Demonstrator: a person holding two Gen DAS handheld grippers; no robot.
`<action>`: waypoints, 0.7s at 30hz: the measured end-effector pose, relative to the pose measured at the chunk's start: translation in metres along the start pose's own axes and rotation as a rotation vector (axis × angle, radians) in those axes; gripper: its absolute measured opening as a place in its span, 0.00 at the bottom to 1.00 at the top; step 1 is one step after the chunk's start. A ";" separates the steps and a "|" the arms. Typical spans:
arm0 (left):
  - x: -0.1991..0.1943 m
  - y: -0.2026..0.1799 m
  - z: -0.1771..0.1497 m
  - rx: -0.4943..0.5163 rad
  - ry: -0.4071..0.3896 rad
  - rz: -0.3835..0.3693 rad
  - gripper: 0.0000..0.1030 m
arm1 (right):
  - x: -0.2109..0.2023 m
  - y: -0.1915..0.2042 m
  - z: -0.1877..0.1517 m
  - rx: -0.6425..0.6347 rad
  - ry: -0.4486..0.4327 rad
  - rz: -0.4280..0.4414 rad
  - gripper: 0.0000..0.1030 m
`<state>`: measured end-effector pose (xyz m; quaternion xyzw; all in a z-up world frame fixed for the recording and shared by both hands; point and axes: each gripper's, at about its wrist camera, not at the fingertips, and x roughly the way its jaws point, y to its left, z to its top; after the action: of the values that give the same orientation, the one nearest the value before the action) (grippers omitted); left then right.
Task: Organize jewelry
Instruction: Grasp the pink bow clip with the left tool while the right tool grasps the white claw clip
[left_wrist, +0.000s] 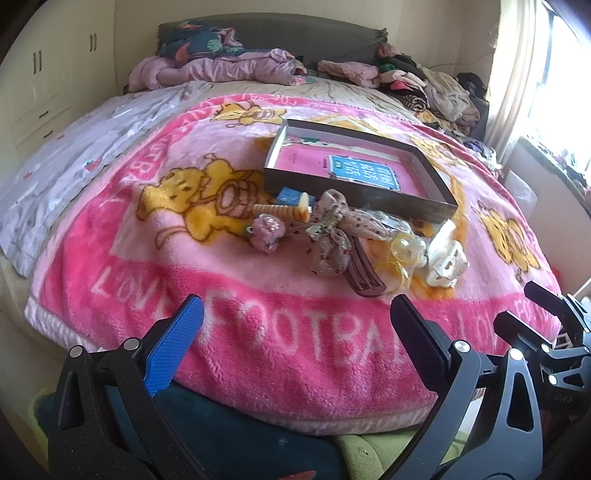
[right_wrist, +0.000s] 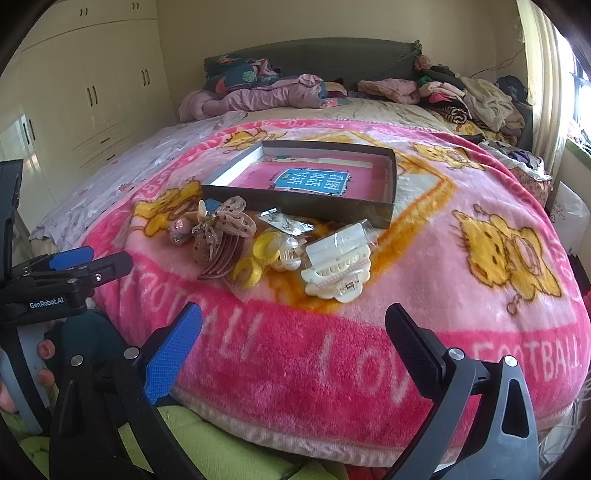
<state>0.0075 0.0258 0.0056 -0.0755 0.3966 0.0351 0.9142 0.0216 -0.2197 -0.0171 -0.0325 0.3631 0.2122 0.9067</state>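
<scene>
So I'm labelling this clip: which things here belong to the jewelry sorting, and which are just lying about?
Belongs to the job:
- shallow box
- cream claw clip
- yellow rings
- dotted bow clip
- brown comb
- pink pom-pom

Just lying about:
- blanket
- clothes piles
- wardrobe

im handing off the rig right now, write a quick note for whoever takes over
Left gripper: open, empty, hovering at the near edge of the bed.
Right gripper: open, empty, hovering at the same edge.
Shallow box sits on the pink blanket; it shows only a pink printed sheet inside.
The pile lies loose just in front of the box: white claw clips, yellow rings, spotted bow comb, pink bobble.
Done: nothing sorted yet, as far as the views show.
Left: move each piece into the box.
</scene>
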 end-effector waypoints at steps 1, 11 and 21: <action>0.002 0.009 0.001 -0.010 0.000 0.007 0.90 | 0.002 0.000 0.001 -0.006 0.004 0.002 0.94; 0.014 0.030 0.008 -0.051 -0.004 -0.027 0.90 | 0.029 -0.007 0.017 -0.013 0.035 0.011 0.94; 0.048 0.020 0.024 -0.008 0.058 -0.112 0.90 | 0.059 -0.027 0.023 0.005 0.087 -0.013 0.94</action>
<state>0.0550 0.0493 -0.0158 -0.1021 0.4177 -0.0169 0.9027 0.0857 -0.2184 -0.0428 -0.0418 0.4025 0.2039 0.8914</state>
